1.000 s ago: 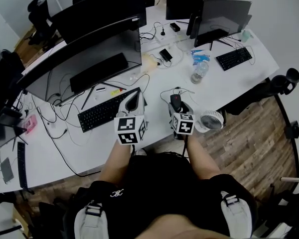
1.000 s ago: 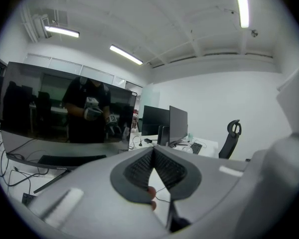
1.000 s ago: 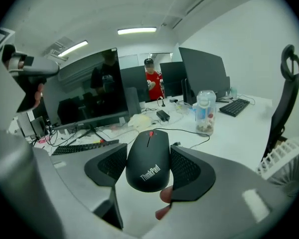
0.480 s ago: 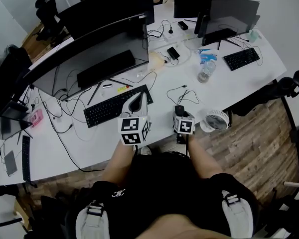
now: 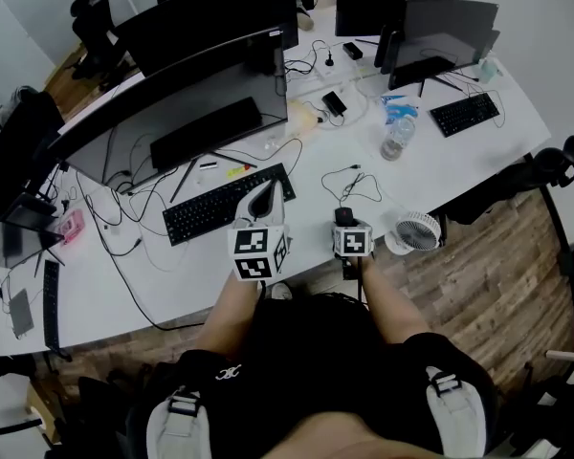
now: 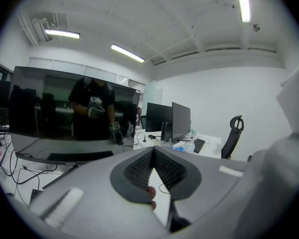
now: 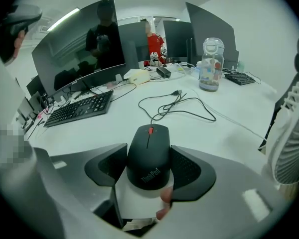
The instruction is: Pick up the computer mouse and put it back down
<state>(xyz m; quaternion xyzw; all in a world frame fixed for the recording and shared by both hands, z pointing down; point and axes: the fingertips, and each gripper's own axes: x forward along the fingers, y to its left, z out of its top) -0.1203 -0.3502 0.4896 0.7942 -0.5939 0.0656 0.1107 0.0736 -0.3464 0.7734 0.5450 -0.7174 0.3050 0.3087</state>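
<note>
A black computer mouse (image 7: 149, 156) with a red scroll wheel lies between the jaws of my right gripper (image 7: 149, 159), whose black pads press both of its sides. I cannot tell whether it rests on the white desk (image 7: 249, 108) or hangs just above it. The head view shows the mouse (image 5: 343, 217) near the desk's front edge, just ahead of the right gripper (image 5: 344, 224). My left gripper (image 5: 266, 191) hovers to the left, over the desk by the keyboard. Its jaws meet at the tips with nothing between them, as the left gripper view (image 6: 153, 152) shows.
A black keyboard (image 5: 225, 204) lies left of the mouse under a wide dark monitor (image 5: 172, 103). A loose coiled cable (image 7: 182, 103) runs ahead of the mouse. A water bottle (image 7: 212, 66) stands further back and a small white fan (image 5: 408, 232) sits close on the right.
The mouse now sits deeper between the right jaws than a second ago, closer to the marker cube. The left gripper has barely moved.
</note>
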